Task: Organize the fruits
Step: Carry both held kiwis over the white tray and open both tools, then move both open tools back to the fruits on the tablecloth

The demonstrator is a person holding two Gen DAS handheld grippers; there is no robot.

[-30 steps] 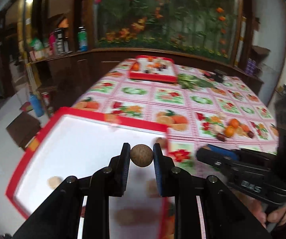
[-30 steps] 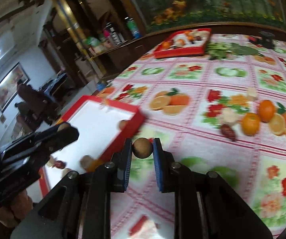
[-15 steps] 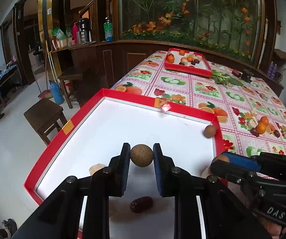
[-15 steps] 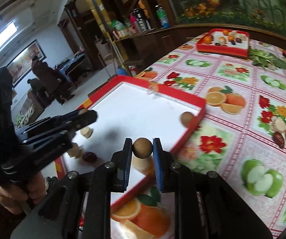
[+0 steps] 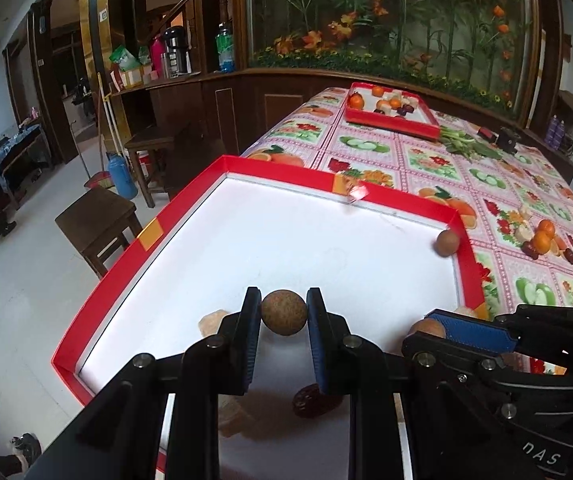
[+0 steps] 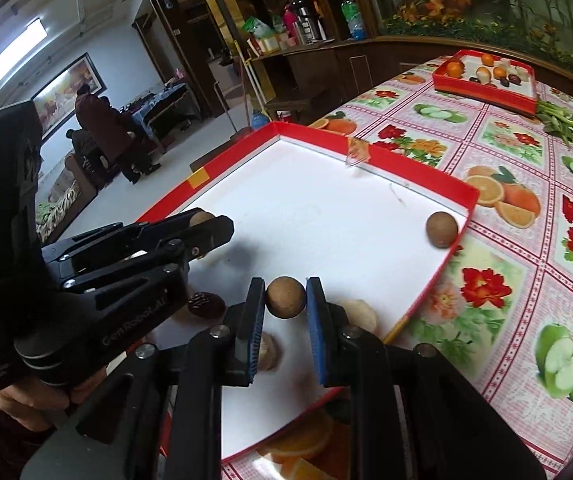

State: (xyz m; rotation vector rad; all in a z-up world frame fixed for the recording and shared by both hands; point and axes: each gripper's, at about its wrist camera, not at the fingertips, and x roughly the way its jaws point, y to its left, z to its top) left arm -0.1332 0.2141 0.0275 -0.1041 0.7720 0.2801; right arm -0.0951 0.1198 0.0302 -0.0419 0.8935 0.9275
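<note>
Over the red tray (image 5: 222, 168), low in both frames, I carry a brown fruit in each gripper: left gripper (image 5: 284, 314) and right gripper (image 6: 285, 298) jaws clamp theirs. I judge this the drop-off; next I lower and open.

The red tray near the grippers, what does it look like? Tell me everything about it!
The near red tray is a shallow rectangular box, like cardboard, with low red walls and a plain white floor. It lies flat at the corner of the fruit-patterned tablecloth. Yellow tape patches mark its rim. Inside lie a brown round fruit in the far corner, a dark red date and some pale pieces. Both grippers hover above it, each with a brown ball in its fingers.
</note>
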